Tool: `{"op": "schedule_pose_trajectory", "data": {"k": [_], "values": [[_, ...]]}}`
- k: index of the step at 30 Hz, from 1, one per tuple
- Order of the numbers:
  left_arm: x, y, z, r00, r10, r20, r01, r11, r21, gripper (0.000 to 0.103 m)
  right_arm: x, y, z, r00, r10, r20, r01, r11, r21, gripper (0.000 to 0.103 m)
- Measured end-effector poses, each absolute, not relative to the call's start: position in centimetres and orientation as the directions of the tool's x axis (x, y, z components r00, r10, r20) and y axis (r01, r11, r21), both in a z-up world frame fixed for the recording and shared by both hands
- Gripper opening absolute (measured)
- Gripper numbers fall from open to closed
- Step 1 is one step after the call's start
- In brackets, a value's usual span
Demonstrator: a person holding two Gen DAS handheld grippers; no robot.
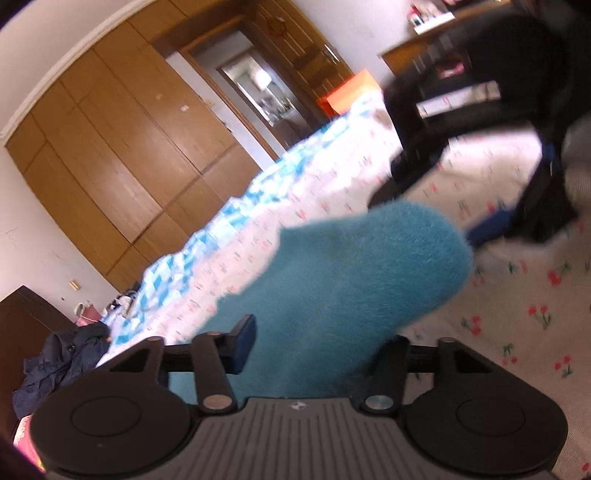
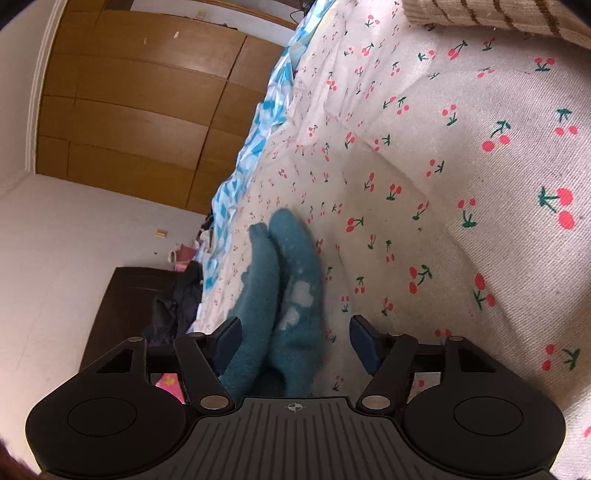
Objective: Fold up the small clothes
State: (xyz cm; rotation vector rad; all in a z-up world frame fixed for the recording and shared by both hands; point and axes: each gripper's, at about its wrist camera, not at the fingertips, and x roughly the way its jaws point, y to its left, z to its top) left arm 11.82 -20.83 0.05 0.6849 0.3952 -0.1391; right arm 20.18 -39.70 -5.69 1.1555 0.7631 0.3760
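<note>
A pair of fuzzy teal socks (image 2: 280, 280) lies on the cherry-print bedsheet (image 2: 461, 155), one sock beside the other, with pale worn patches on the right one. My right gripper (image 2: 297, 338) stands open around their near end; the left pad touches the fabric and the right pad is clear of it. In the left wrist view the teal sock (image 1: 343, 266) fills the gap of my left gripper (image 1: 321, 347), which is shut on it; its right finger is partly hidden by the fluff. The right gripper (image 1: 436, 212) shows there as a blurred black shape at the sock's far end.
A blue-and-white checked quilt (image 1: 207, 236) runs along the bed's far side before a wooden wardrobe (image 1: 122, 147). A striped knit garment (image 2: 491, 14) lies at the top of the bed. A dark cabinet (image 2: 122, 306) with dark clothes stands beside the bed.
</note>
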Motion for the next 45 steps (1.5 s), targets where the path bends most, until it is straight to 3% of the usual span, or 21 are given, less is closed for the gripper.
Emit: {"op": "schedule_pose_trajectory", "data": {"k": [3, 11, 19, 22, 24, 26, 31, 35, 40, 45], "values": [[12.3, -19.6, 1.5, 0.908, -0.013, -0.419, 0.246, 0.826, 0.507, 0.05, 21.9, -38.8, -6.0, 0.67, 0.678, -0.301, 0.108, 0.311, 0.944, 0.078], [12.4, -19.0, 1.5, 0.891, -0.054, -0.452, 0.283, 0.842, 0.459, 0.046, 28.1, -36.2, -7.0, 0.619, 0.714, -0.327, 0.096, 0.345, 0.934, 0.082], [12.1, -20.3, -0.3, 0.87, -0.058, -0.489, 0.344, 0.782, 0.519, 0.045, 31.2, -36.0, -7.6, 0.592, 0.757, -0.277, 0.06, 0.302, 0.951, 0.082], [12.2, -20.9, -0.7, 0.869, -0.044, -0.492, 0.35, 0.758, 0.55, 0.047, 31.9, -36.1, -7.3, 0.574, 0.754, -0.32, 0.045, 0.36, 0.932, 0.072], [12.0, -21.4, -1.0, 0.87, -0.034, -0.492, 0.349, 0.747, 0.566, 0.047, 32.1, -36.2, -7.2, 0.568, 0.742, -0.356, 0.046, 0.404, 0.914, 0.048], [11.9, -21.9, -1.4, 0.873, -0.021, -0.488, 0.346, 0.732, 0.587, 0.049, 31.9, -36.8, -7.7, 0.557, 0.747, -0.362, 0.067, 0.395, 0.916, 0.035], [12.5, -24.1, -3.4, 0.892, 0.017, -0.452, 0.322, 0.676, 0.662, 0.061, 31.6, -37.3, -7.8, 0.547, 0.765, -0.339, 0.056, 0.371, 0.927, 0.033], [13.1, -24.8, -4.1, 0.897, 0.034, -0.441, 0.311, 0.663, 0.682, 0.061, 32.0, -37.1, -8.1, 0.533, 0.776, -0.338, 0.054, 0.367, 0.929, 0.039], [13.2, -24.4, -2.4, 0.886, 0.016, -0.463, 0.313, 0.716, 0.624, 0.045, 32.8, -36.5, -8.5, 0.517, 0.784, -0.343, 0.032, 0.383, 0.923, 0.04], [13.5, -24.1, -0.7, 0.864, 0.006, -0.504, 0.316, 0.772, 0.551, 0.037, 32.8, -36.9, -8.6, 0.525, 0.794, -0.307, 0.054, 0.329, 0.943, 0.029]]}}
